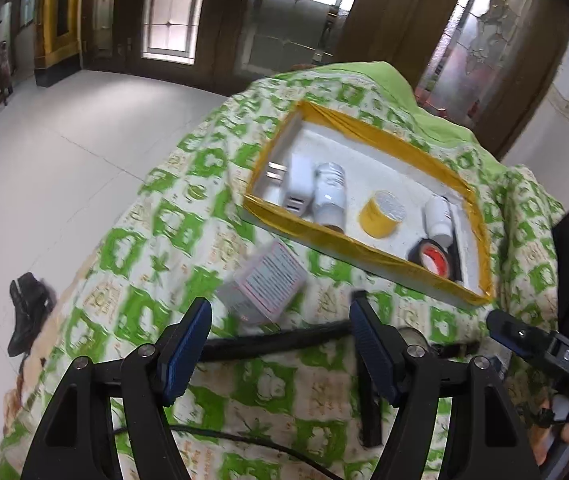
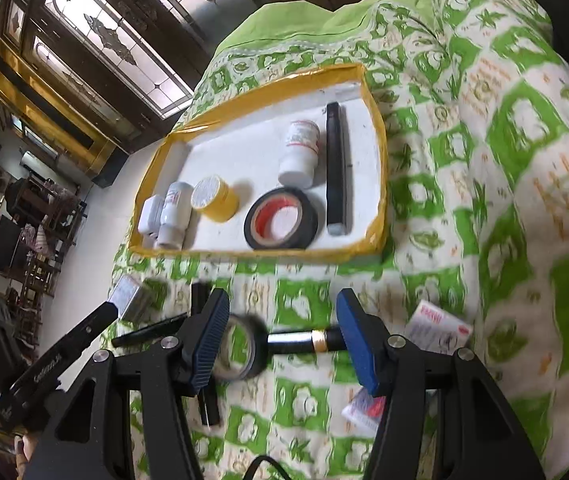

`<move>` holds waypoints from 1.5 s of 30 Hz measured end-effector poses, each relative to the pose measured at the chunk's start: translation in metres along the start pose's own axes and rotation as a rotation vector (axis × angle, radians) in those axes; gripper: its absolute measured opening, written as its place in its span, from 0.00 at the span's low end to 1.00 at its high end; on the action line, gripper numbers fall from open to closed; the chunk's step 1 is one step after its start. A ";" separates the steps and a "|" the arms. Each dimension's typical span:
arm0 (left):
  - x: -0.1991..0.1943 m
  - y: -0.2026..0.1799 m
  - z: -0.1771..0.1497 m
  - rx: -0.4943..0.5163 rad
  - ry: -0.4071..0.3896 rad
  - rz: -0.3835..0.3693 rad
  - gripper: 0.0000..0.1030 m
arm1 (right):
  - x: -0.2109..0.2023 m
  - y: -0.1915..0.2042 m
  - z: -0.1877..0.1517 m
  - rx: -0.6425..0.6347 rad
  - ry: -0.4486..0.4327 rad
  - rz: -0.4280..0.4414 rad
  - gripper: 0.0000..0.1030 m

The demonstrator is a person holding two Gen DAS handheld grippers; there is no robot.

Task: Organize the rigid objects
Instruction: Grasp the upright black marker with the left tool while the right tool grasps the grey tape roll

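Both tongs stood empty over the green-patterned cloth (image 2: 504, 128) covering the worktop. Left tongs (image 1: 280, 344): jaws well apart, nothing between the pads, aimed down at a small printed box (image 1: 266, 284) lying flat on the cloth just short of the tray (image 1: 368, 250); that box read as the likely next pick. Right tongs (image 2: 282, 340): jaws about half open, no pad contact seen; a loose tape roll (image 2: 240, 350) and a black-and-silver tube (image 2: 304, 340) lay on the cloth in line with the gap, apparently below it rather than gripped. The yellow-edged white tray already held a charger (image 1: 298, 186) and a white bottle (image 1: 330, 196) side by side at one end, a yellow roll (image 1: 380, 212) in the middle, and a second bottle (image 1: 438, 218), a black tape ring (image 2: 282, 220) and a black bar (image 2: 336, 172) at the other end. Items sat in a rough row along the near wall, presumably to leave room behind. Still outside on the cloth: a white packet (image 2: 440, 328) and a red-and-white one (image 2: 364, 406) by the right tongs, plus dark pens (image 2: 148, 330). Judged roughly half done. Motion blur limited detail on the near items.
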State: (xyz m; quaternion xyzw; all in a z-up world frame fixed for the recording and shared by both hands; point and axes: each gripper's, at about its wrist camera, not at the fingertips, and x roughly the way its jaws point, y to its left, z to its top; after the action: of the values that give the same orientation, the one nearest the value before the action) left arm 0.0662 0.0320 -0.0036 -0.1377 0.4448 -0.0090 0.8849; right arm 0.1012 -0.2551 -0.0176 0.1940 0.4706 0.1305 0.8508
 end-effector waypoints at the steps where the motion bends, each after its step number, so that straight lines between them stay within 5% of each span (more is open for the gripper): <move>1: 0.000 -0.006 -0.005 0.021 0.013 -0.012 0.72 | -0.001 -0.001 -0.002 0.004 0.000 0.000 0.53; 6: 0.009 -0.056 -0.034 0.207 0.080 -0.035 0.72 | -0.003 -0.005 -0.005 0.019 0.002 -0.009 0.53; 10: 0.025 -0.082 -0.048 0.313 0.143 -0.009 0.53 | -0.003 -0.005 -0.005 0.012 0.001 -0.011 0.53; 13: 0.040 -0.076 -0.048 0.284 0.213 0.012 0.42 | -0.001 -0.004 -0.005 0.009 0.005 -0.012 0.53; 21: 0.061 -0.074 -0.050 0.257 0.288 0.024 0.42 | 0.010 0.010 -0.008 -0.040 0.030 -0.012 0.53; 23: 0.060 -0.073 -0.049 0.241 0.273 0.018 0.28 | 0.014 0.017 -0.010 -0.069 0.043 -0.007 0.53; 24: 0.057 -0.069 -0.046 0.211 0.257 0.007 0.14 | 0.016 0.019 -0.011 -0.082 0.048 -0.005 0.53; 30: 0.045 -0.048 -0.037 0.091 0.228 -0.036 0.14 | 0.025 0.027 -0.019 -0.123 0.092 0.007 0.50; 38: 0.041 -0.048 -0.048 0.104 0.269 -0.037 0.14 | 0.049 0.028 -0.031 -0.124 0.216 0.002 0.40; 45: 0.051 -0.044 -0.042 0.078 0.268 -0.030 0.14 | 0.061 0.034 -0.027 -0.145 0.192 -0.046 0.26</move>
State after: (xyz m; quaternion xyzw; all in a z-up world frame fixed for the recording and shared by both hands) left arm 0.0682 -0.0269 -0.0562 -0.1073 0.5563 -0.0579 0.8220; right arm 0.1086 -0.1946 -0.0610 0.1077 0.5435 0.1627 0.8164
